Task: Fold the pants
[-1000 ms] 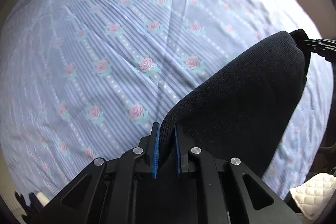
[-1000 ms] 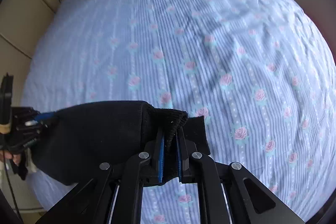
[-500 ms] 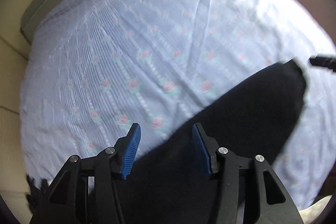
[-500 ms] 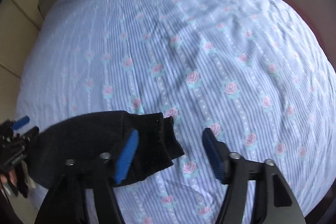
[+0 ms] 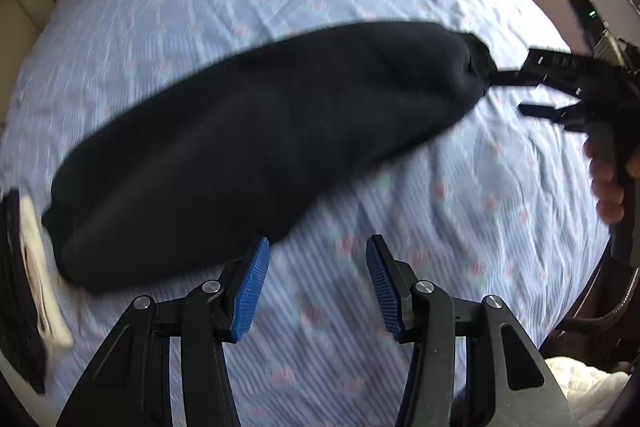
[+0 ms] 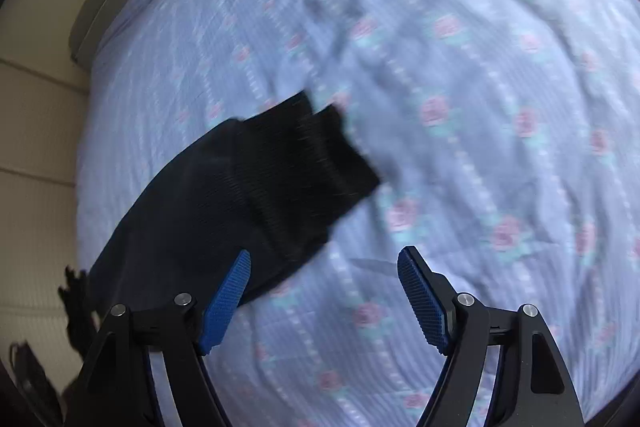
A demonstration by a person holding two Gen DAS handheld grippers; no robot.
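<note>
Black pants (image 5: 256, 147) folded on floral sheet (image 5: 460, 227); left gripper (image 5: 316, 285), right gripper (image 6: 324, 301) fingers spread, empty.

No readable text — no labels, brands, numbers.

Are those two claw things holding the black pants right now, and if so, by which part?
Nothing is held. The left gripper and right gripper both stand open, and the black pants lie free on the flowered bedsheet.
</note>
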